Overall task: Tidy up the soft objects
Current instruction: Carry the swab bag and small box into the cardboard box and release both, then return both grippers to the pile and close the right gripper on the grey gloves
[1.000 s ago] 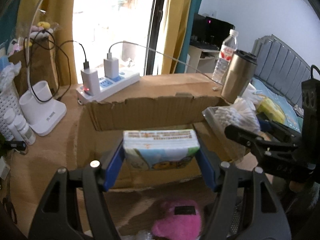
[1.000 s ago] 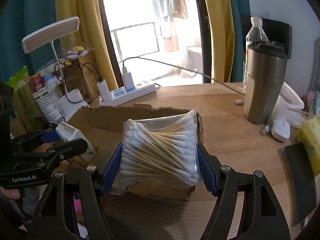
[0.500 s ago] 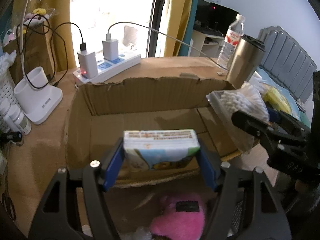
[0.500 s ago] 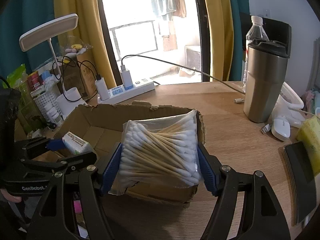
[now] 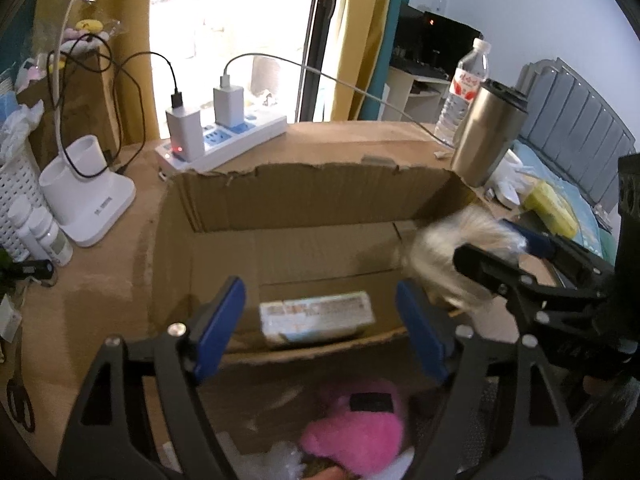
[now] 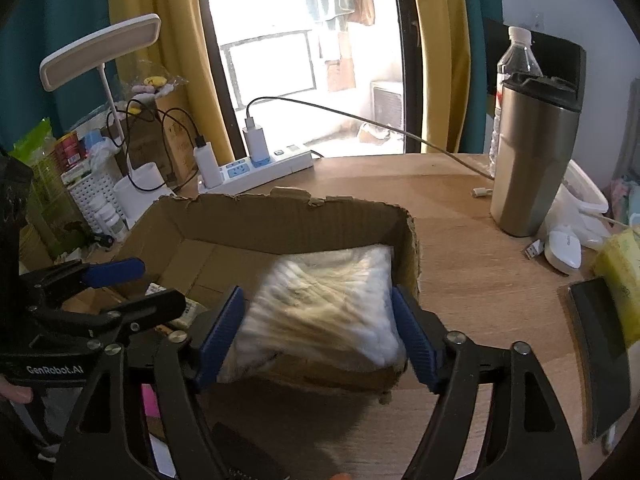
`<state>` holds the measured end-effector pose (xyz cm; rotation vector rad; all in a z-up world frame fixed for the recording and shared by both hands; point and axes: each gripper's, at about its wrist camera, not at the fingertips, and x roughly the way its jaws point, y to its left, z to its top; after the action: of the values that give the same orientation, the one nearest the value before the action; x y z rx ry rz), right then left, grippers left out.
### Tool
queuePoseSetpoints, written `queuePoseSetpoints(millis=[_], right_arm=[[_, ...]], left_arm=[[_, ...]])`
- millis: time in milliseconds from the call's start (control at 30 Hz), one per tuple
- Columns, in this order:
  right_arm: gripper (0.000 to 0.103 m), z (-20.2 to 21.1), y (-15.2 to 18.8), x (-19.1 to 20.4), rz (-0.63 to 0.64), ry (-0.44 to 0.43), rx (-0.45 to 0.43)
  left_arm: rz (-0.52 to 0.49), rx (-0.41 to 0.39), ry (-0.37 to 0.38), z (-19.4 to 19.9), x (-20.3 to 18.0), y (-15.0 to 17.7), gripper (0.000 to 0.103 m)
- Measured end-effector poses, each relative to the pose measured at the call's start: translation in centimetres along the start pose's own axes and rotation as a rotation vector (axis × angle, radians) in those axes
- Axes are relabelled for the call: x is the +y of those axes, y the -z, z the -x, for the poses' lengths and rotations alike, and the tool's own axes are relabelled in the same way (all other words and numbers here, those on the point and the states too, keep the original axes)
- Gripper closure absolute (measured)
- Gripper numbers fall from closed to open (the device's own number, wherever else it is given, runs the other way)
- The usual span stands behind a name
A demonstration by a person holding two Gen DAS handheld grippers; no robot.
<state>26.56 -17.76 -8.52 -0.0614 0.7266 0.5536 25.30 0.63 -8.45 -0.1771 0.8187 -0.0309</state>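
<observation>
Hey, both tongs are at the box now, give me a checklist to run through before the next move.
1. Left tongs free of the tissue pack: ok. Jaws have just been opening, nothing between them; the pack is down inside the cardboard box.
2. Right tongs letting go of the cotton swab bag: ok. Jaws have just been opening; the bag is blurred between them and looks loose.
3. Bag over the box: ok, at its right-hand end.
4. Bag settled: cannot tell, too blurred.
5. Pink plush toy boxed: not ok, it is outside the near wall.
</observation>
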Motion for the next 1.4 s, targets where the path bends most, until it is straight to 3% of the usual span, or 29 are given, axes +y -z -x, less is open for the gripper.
queuePoseSetpoints(millis=[700, 1400], right_arm=[[0.020, 4.6, 0.8, 2.5, 0.024, 0.044, -0.059], [0.020, 7.4, 4.0, 4.8, 0.036, 0.068, -0.046]], left_arm=[[0.021, -0.095, 0.001, 5.9, 1.3, 2.3, 0.023], [0.052, -0.116, 0.009, 9.1, 2.5, 6.4, 0.023]])
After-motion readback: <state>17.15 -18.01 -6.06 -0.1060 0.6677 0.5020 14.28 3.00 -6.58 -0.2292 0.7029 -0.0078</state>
